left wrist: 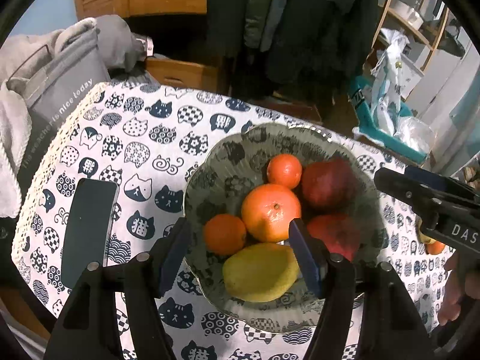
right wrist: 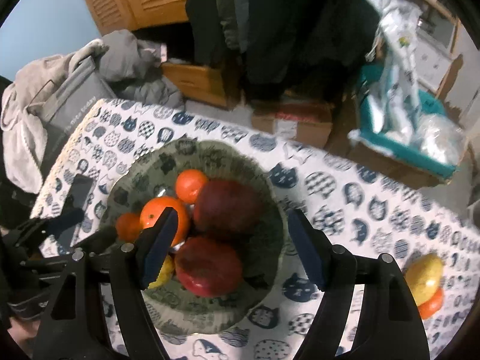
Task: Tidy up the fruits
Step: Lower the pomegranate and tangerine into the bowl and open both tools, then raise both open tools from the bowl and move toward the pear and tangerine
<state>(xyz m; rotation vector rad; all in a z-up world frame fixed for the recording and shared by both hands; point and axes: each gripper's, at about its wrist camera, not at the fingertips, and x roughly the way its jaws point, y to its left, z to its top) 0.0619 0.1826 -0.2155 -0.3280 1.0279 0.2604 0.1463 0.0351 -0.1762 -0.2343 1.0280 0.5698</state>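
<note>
Six fruits lie in the bowl (left wrist: 210, 174): three oranges (left wrist: 271, 212), two red apples (left wrist: 328, 184) and a yellow pear (left wrist: 260, 271). The pear sits between the left gripper's (left wrist: 240, 258) jaws, which stand wide and hold nothing. The right gripper (right wrist: 232, 247) hangs over the bowl's near rim, jaws wide and bare, with one apple (right wrist: 209, 266) between them. Right of its jaws, well apart from the bowl, a second pear (right wrist: 426, 276) rests against another orange (right wrist: 432, 303) on the counter (left wrist: 144, 138). A phone (left wrist: 89, 231) lies left of the left jaws.
</note>
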